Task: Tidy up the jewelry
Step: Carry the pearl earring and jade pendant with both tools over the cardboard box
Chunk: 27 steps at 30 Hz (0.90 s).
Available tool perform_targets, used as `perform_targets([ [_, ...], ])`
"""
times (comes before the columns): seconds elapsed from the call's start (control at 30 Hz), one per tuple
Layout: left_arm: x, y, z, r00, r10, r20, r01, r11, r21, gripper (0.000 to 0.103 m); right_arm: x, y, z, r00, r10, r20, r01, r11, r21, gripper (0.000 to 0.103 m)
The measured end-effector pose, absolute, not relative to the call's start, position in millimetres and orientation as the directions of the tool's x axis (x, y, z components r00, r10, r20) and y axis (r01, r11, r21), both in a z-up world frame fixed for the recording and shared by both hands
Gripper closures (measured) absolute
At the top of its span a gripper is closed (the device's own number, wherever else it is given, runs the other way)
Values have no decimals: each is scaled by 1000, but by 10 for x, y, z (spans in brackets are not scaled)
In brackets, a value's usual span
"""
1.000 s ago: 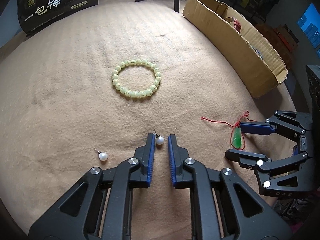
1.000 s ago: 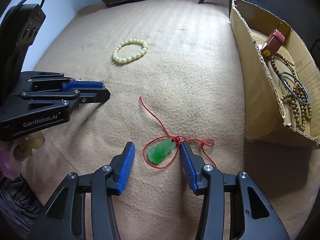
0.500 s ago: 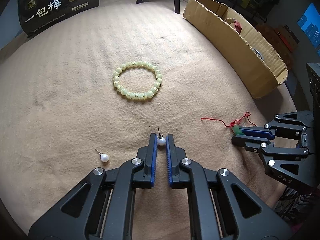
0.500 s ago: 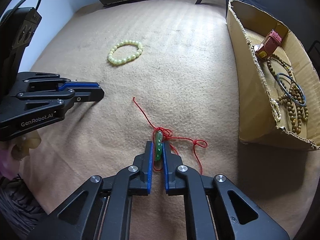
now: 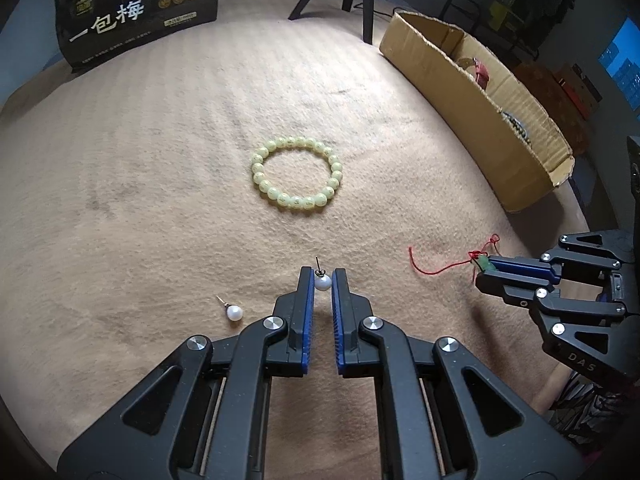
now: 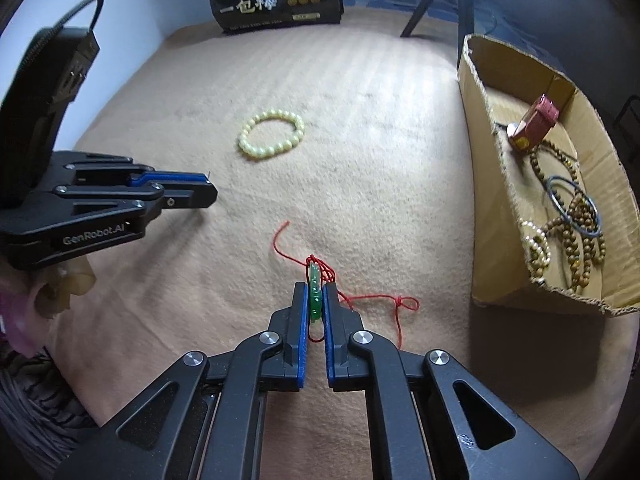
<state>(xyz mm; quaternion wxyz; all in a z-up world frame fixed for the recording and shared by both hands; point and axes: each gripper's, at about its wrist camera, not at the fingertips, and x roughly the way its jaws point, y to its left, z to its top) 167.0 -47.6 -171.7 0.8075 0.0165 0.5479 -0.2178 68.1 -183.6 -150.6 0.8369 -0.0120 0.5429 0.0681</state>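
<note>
While left gripper (image 5: 322,280) pinches pearl earring (image 5: 322,282) at fingertips, post pointing forward, second pearl earring (image 5: 234,313) lies just left on cloth. Right wrist view: right gripper (image 6: 316,300) clamped on green pendant (image 6: 315,296), held edge-on; cardboard box (image 6: 486,168) forward-right, nearer this arm.

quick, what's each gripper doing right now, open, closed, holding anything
Left gripper: closed on a pearl earring.
Right gripper: closed on the green pendant, its red cord trailing on the cloth.
</note>
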Motion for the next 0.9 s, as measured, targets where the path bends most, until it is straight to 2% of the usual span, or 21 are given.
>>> perform_targets([
  [0.5,1637,-511,-1201,390,-407,-826,376,889,-261,96,729,-2021,-779,578,151,-802,-103,988,111,98],
  [0.9,1612,-920,-768,434,-493,-754,441,846,-300,96,779,-2525,-287,692,97,-715,-10,992,126,98],
])
